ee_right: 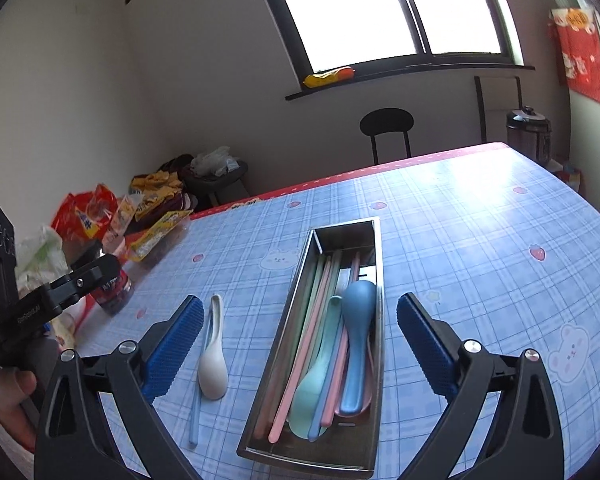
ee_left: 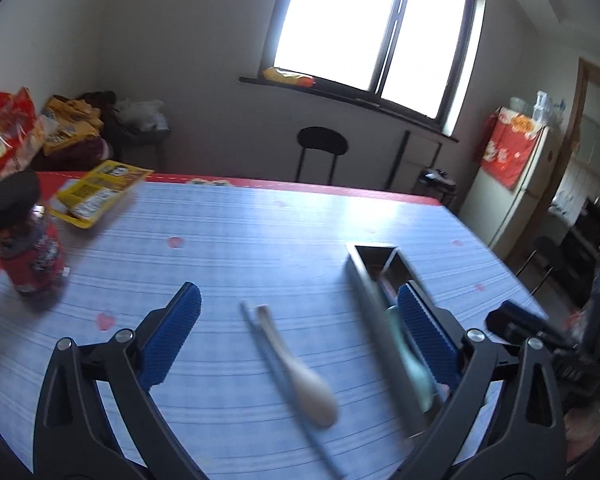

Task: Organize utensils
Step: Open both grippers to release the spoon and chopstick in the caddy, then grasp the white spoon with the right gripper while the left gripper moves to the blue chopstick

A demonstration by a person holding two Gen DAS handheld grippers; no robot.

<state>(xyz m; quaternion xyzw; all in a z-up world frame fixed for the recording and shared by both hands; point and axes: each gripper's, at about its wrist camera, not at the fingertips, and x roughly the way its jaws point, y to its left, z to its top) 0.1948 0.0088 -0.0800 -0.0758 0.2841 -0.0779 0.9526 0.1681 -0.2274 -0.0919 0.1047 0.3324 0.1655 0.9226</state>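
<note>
A steel utensil tray (ee_right: 374, 248) lies on the blue checked tablecloth and holds a blue spoon (ee_right: 356, 336), a mint spoon (ee_right: 314, 384) and several pink, green and blue chopsticks. A white spoon (ee_right: 212, 360) and a blue chopstick (ee_right: 195, 420) lie on the cloth left of the tray. My right gripper (ee_right: 300, 320) is open and empty, above the tray's near end. My left gripper (ee_left: 300, 312) is open and empty, above the white spoon (ee_left: 304, 376) and blue chopstick (ee_left: 284, 384). The tray (ee_left: 364, 280) sits by its right finger. The left wrist view is motion-blurred.
A dark-lidded red jar (ee_left: 24, 240) and a yellow packet (ee_left: 96, 192) sit at the table's left. Snack bags (ee_right: 88, 212) pile at the far left edge. The left gripper's body (ee_right: 32, 304) shows at the left. A black stool (ee_right: 388, 128) stands beyond the table.
</note>
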